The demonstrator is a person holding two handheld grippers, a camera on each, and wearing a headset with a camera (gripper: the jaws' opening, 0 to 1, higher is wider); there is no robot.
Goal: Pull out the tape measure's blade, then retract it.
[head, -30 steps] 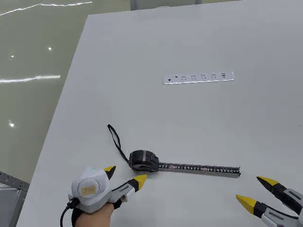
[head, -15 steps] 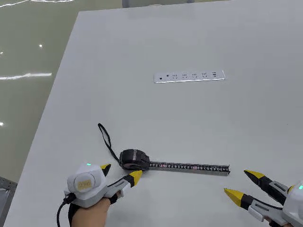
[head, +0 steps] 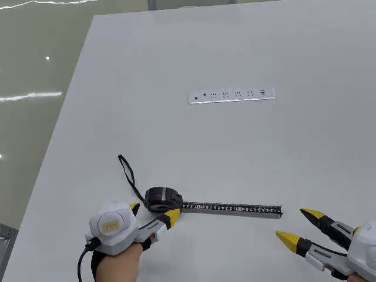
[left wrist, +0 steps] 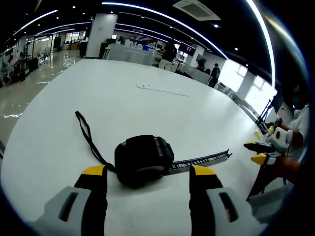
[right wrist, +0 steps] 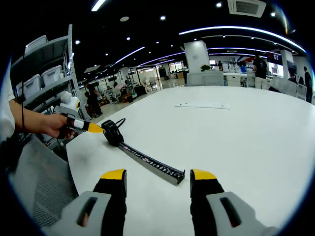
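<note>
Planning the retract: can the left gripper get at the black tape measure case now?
Probably yes: the left gripper is open, and the black round tape measure case sits right at its jaw tips, nothing between.

Bare desk (head: 264, 153) lies between the power strip (head: 231, 96) and the tape (head: 163, 198) near the front edge, where blade (head: 232, 207) and strap (left wrist: 89, 137) lie flat.

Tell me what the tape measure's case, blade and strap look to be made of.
Case: black, likely plastic with rubbery ribbed grip; matte with a dull sheen.
Blade: thin, flat, stiff dark strip with printed marks, probably coated metal.
Strap: limp black loop lying curved on the table, probably woven cord or fabric.
</note>
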